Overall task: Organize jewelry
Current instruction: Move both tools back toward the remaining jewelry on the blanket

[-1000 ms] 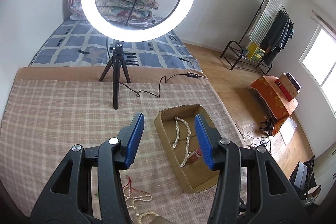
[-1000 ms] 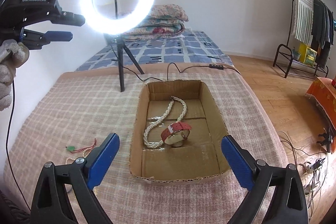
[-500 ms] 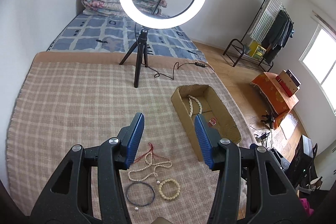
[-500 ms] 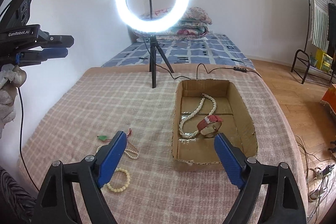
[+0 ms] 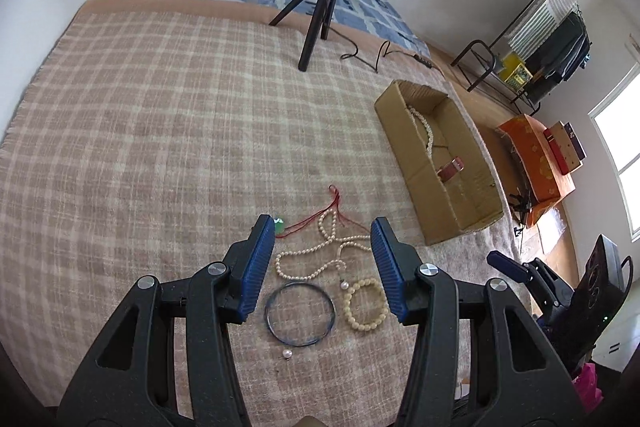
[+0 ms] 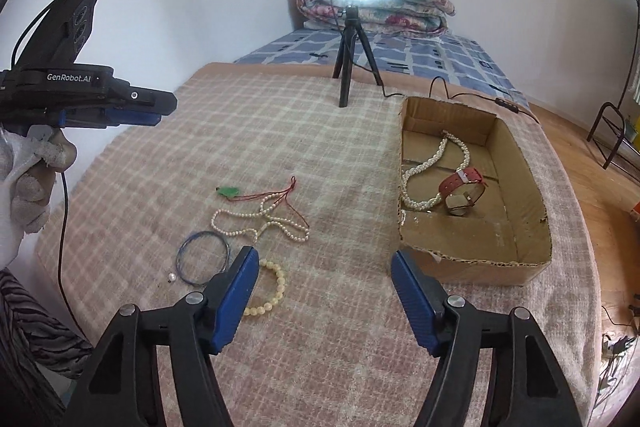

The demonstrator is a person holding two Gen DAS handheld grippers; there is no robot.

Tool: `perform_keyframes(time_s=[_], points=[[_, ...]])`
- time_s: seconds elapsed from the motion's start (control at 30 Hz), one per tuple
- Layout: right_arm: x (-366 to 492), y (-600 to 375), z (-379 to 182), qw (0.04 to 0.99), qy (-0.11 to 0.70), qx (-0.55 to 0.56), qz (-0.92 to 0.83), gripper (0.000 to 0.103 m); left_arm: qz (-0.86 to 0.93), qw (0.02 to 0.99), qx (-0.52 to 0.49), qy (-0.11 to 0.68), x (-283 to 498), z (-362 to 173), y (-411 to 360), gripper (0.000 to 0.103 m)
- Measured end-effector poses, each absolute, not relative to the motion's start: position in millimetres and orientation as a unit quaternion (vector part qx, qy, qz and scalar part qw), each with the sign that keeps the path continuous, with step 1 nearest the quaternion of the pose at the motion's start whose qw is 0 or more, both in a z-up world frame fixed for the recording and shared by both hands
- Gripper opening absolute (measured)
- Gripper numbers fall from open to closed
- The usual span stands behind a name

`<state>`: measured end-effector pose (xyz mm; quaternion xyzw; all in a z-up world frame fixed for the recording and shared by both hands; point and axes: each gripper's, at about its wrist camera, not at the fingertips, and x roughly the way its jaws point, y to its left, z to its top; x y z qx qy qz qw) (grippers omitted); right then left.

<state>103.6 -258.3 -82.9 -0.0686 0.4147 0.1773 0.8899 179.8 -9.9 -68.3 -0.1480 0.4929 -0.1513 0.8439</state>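
Loose jewelry: pearl necklace (image 5: pixel 320 251), blue bangle (image 5: pixel 300 315), bead bracelet (image 5: pixel 366 303) and red-cord pendant (image 5: pixel 280 225) lie on the plaid blanket (image 5: pixel 160 147).
Bearing: the pile sits straight ahead between the left gripper's (image 5: pixel 323 267) blue pads; left is nearer.
Left gripper: wide open, empty.
Right gripper (image 6: pixel 324 297): wide open, empty; bracelet by its left pad.
Destination: cardboard box (image 6: pixel 472 267) to the right, holding a twisted pearl strand (image 6: pixel 432 163) and red watch (image 6: pixel 462 189).

Loose jewelry (image 5: pixel 320 259) left of box (image 5: pixel 404 131)
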Motion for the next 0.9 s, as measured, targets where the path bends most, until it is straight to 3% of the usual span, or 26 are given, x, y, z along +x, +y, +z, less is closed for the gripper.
perform_keyframes(time_s=[0.27, 0.43, 0.9], points=[[114.4, -249.0, -113.1, 0.868, 0.453, -0.082, 0.185, 0.064, -0.155, 0.808, -0.131, 0.553, 189.2, -119.2, -16.3, 0.05], [117.4, -246.6, -129.1, 0.856, 0.474, -0.084, 0.188, 0.063, -0.157, 0.789, -0.106, 0.584, 194.0, -144.7, -29.7, 0.044], [125.8, -240.1, -148.2, 0.84, 0.5, -0.084, 0.193, 0.056, -0.113, 0.78, -0.062, 0.613, 211.1, -179.8, -51.4, 0.039]])
